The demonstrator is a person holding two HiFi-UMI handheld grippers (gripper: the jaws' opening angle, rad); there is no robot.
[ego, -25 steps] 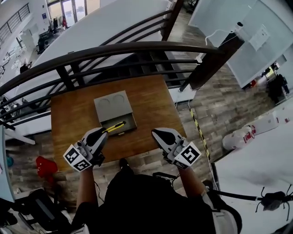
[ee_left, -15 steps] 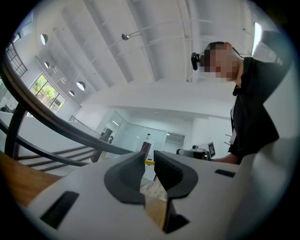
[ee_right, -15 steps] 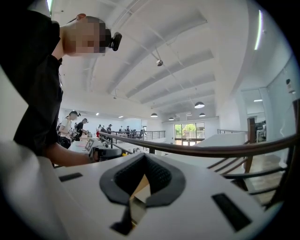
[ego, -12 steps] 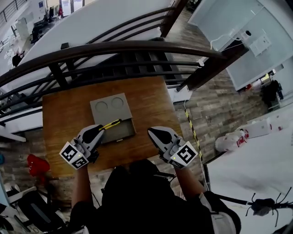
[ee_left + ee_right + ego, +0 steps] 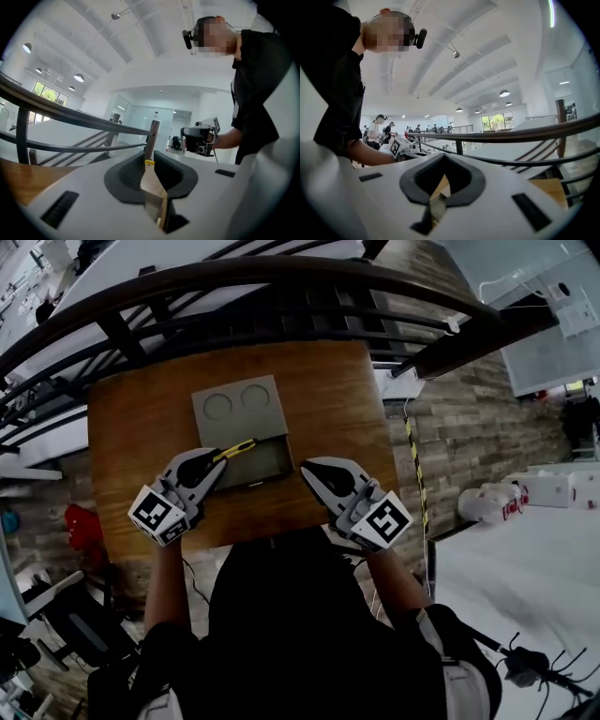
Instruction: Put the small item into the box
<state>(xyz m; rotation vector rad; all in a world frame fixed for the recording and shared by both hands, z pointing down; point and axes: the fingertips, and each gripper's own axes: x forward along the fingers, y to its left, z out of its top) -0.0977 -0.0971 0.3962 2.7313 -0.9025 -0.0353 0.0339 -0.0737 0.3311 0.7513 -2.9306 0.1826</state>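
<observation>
In the head view a grey box (image 5: 265, 465) lies open on the wooden table (image 5: 131, 427), its lid (image 5: 238, 408) with two round dents folded back behind it. My left gripper (image 5: 216, 460) is shut on the small item, a thin yellow and black stick (image 5: 240, 447) that points up and right over the box's open tray. The left gripper view shows only its yellow tip (image 5: 149, 162) between the pads. My right gripper (image 5: 307, 468) is shut on nothing, just right of the box's front corner.
A dark curved railing (image 5: 281, 273) runs behind the table's far edge, with stairs beyond it. The table's near edge lies under my forearms. Right of the table is wood-plank floor (image 5: 450, 418) with a striped tape line (image 5: 413, 474).
The head camera has dipped closer over the table. My left gripper still holds the stick over the box. My right gripper has drawn in closer to the box's right side.
</observation>
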